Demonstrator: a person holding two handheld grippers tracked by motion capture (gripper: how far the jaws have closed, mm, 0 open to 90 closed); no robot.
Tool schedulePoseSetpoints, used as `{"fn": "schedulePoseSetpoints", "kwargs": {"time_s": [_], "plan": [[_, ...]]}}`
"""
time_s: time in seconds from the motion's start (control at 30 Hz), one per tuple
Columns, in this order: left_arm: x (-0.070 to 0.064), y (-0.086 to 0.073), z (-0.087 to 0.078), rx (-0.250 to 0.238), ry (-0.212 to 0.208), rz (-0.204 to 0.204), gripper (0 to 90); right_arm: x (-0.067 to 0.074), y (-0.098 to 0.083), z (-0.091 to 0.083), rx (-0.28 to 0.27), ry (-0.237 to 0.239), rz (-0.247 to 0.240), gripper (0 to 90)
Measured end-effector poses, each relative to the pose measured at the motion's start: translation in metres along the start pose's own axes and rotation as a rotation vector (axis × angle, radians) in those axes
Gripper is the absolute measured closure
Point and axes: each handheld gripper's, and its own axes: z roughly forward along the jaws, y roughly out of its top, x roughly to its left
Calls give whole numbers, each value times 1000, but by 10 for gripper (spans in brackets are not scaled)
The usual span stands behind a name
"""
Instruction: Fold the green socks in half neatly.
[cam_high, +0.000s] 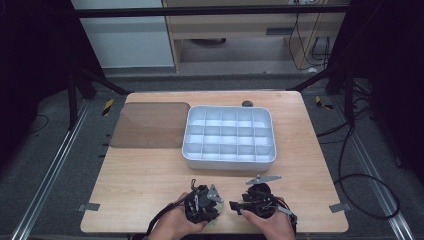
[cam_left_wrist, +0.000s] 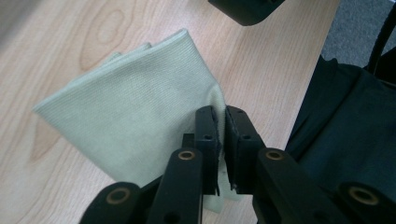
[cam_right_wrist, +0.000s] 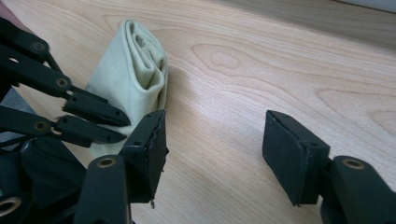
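At the near edge of the table (cam_high: 150, 175), I watched the left gripper (cam_left_wrist: 221, 122) clench its jaws on one edge of a folded pale green cloth (cam_left_wrist: 135, 112); the fabric was pinched in the narrow slit between the pads and fanned out from the jaw tips, up and to the left across the wood. In the right gripper view, the right gripper (cam_right_wrist: 212, 140) stood released, its two pads well apart with bare wood between them, and the cloth (cam_right_wrist: 133, 79) lay just beyond and beside its left pad, folds stacked on edge. Whether that pad brushed the fabric I could not tell from this angle. The left gripper's (cam_right_wrist: 88, 122) black linkage crossed in front of the cloth there. From the high view, both hands held the grippers close together, left (cam_high: 202, 202) and right (cam_high: 257, 200), the cloth largely hidden beneath them. Farther across the table sat a white divided tray (cam_high: 229, 162) and, beside it, a brown tinted lid (cam_high: 150, 125).
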Motion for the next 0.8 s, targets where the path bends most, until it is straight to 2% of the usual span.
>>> {"fn": "schedulePoseSetpoints", "kwargs": {"time_s": [0.1,0.33,0.8], "plan": [[2,-1,-3,-10,11,-8,819,0,0,1,1,-7,0,373],[6,-3,-5,-20,9,-21,794,1,0,2,7,-12,0,330],[9,-5,-10,-57,20,-43,684,0,0,2,4,-26,5,274]]}}
